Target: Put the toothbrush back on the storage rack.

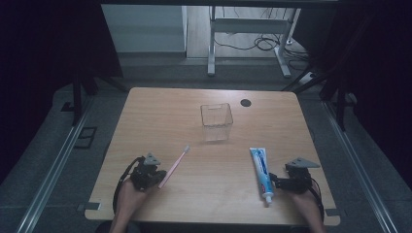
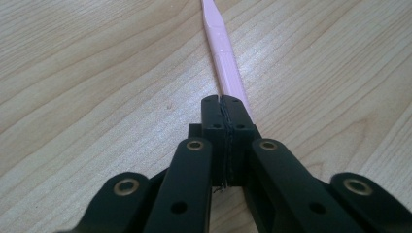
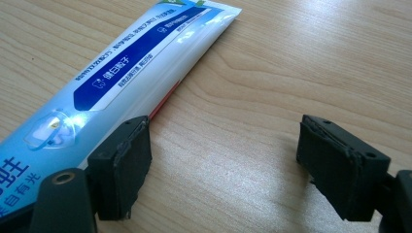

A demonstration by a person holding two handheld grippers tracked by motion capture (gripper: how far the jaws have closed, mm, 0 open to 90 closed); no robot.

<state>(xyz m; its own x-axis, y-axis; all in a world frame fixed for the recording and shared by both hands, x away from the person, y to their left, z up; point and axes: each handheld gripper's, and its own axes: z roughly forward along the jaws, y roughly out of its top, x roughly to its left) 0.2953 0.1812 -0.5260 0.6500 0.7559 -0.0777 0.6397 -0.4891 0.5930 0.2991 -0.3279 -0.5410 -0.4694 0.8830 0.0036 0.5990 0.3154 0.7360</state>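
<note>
1. The person's left hand [image 1: 127, 191] comes in from the bottom edge and holds the left tongs [image 1: 156, 180] low over the near left part of the surface [image 1: 160, 111], pointing toward the toothbrush [image 1: 174, 166].
2. In the left gripper view the left tongs [image 2: 223, 104] are clenched, the two jaws pressed flat together, with the pink handle of the toothbrush [image 2: 224, 58] running out from beneath their tips; whether the handle is pinched between them or just lies under them cannot be told.
3. The right hand [image 1: 306, 201] holds the right tongs [image 1: 273, 182] at the near right, aimed leftward at the cap end of the toothpaste tube [image 1: 261, 174].
4. In the right gripper view the right tongs [image 3: 233, 155] are released, jaws spread wide over bare wood, the left-hand jaw just beside the edge of the tube [image 3: 116, 77].
5. Count: one toothbrush, one toothpaste tube, one clear square container [image 1: 216, 121], two tongs.
6. The toothbrush is slim and pale pink, lying diagonally with its head pointing toward the container.
7. The tube is white and blue with a dark blue band of print, lying flat with its white cap toward the person.
8. The container stands upright near the middle of the surface, apart from both other things.
</note>
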